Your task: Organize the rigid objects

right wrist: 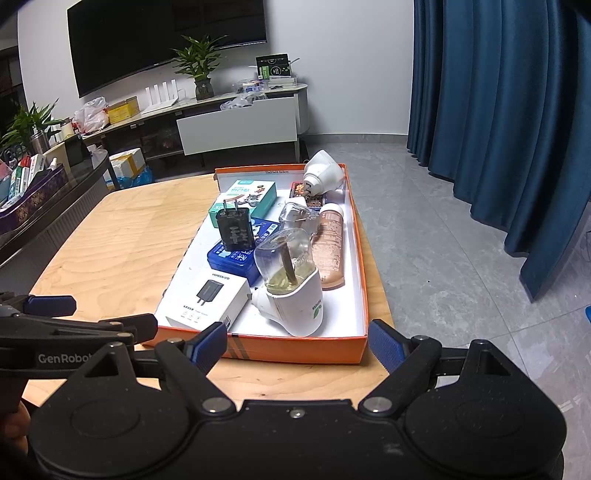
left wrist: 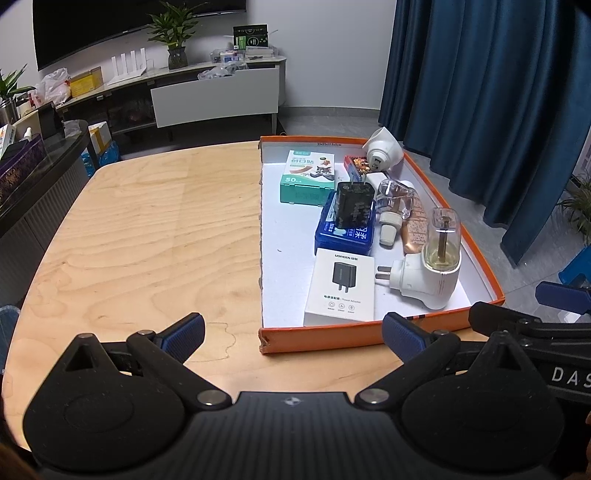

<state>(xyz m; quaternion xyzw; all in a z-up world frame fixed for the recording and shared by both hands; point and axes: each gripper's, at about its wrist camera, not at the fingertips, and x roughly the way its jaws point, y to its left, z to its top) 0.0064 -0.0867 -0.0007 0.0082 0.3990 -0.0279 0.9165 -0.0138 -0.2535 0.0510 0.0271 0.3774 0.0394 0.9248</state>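
An orange tray (left wrist: 491, 275) (right wrist: 360, 258) sits on the right part of the wooden table (left wrist: 147, 229). It holds a white adapter box (left wrist: 341, 288) (right wrist: 207, 301), a blue case (left wrist: 345, 230) with a black charger (left wrist: 352, 203) (right wrist: 235, 227) on top, a green box (left wrist: 308, 177), a white plug-in vaporizer with a clear bottle (left wrist: 434, 262) (right wrist: 291, 280), a tube (right wrist: 332, 247) and a white cone-shaped plug (left wrist: 382, 149). My left gripper (left wrist: 293, 338) is open at the tray's near edge, holding nothing. My right gripper (right wrist: 297, 343) is open just before the tray's near wall.
A dark cabinet (left wrist: 33, 177) with boxes flanks the table's left side. Behind stand a TV console (left wrist: 177, 92), a potted plant (left wrist: 173, 33) and a wall screen. Blue curtains (left wrist: 480, 92) hang on the right over grey tiled floor (right wrist: 461, 258).
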